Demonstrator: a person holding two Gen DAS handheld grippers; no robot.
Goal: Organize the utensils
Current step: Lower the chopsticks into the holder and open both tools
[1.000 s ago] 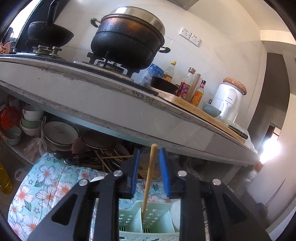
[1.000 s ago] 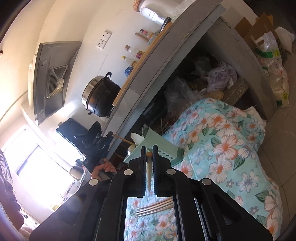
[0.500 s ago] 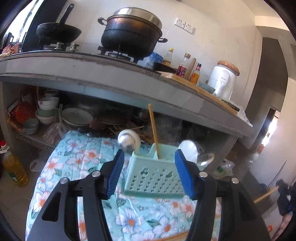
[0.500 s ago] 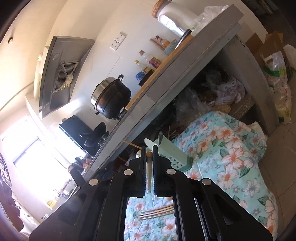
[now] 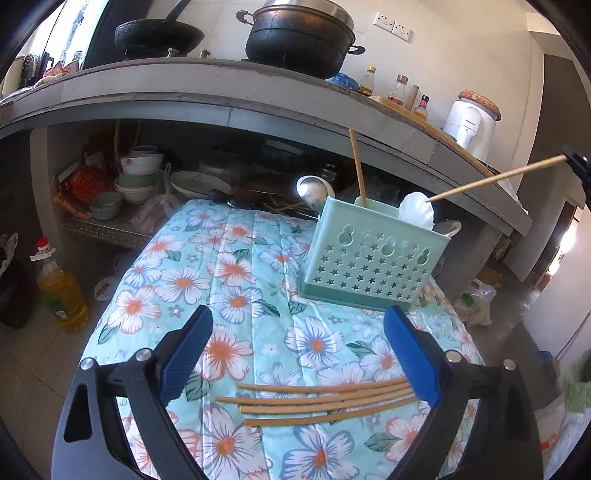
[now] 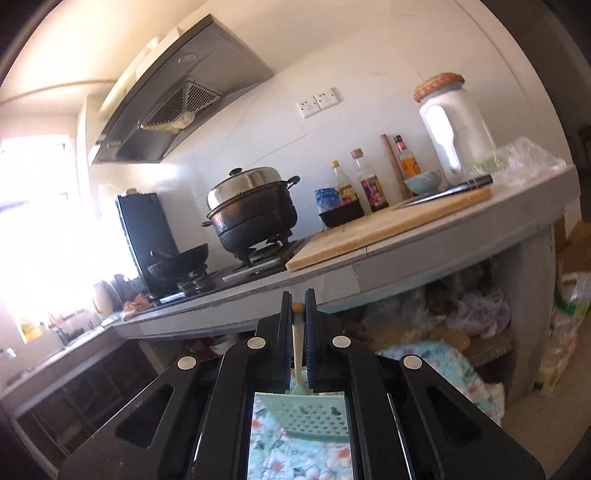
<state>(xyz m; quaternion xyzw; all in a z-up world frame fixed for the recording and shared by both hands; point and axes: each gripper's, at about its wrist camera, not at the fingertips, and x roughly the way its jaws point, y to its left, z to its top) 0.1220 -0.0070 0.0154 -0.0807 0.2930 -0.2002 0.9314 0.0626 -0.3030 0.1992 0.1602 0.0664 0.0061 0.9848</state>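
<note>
A pale green perforated caddy [image 5: 369, 262] stands on the floral cloth [image 5: 229, 280]. It holds one upright chopstick [image 5: 357, 166], a metal spoon [image 5: 314, 190] and a white spoon [image 5: 417, 212]. My left gripper [image 5: 299, 354] hangs back from the caddy, its jaws opening wide and gripping nothing. Several loose chopsticks [image 5: 321, 400] lie on the cloth below and between its blue pads [image 5: 184, 350]. My right gripper [image 6: 297, 306] is shut on a chopstick [image 6: 297, 336] above the caddy [image 6: 310, 413]. In the left wrist view that chopstick [image 5: 495, 179] slants down towards the white spoon.
A grey counter [image 5: 229, 99] runs behind, bearing a black pot [image 5: 299, 37], a wok [image 5: 159, 35], bottles [image 5: 400, 88], a cutting board [image 6: 388, 229] and a white appliance [image 5: 471, 122]. Bowls [image 5: 138, 177] and plates fill the shelf below. An oil bottle [image 5: 61, 288] stands on the floor at left.
My left gripper let go of the chopstick, which now stands in the caddy, then drew back as its jaws spread. My right gripper rose and rolled, carrying its chopstick above the caddy.
</note>
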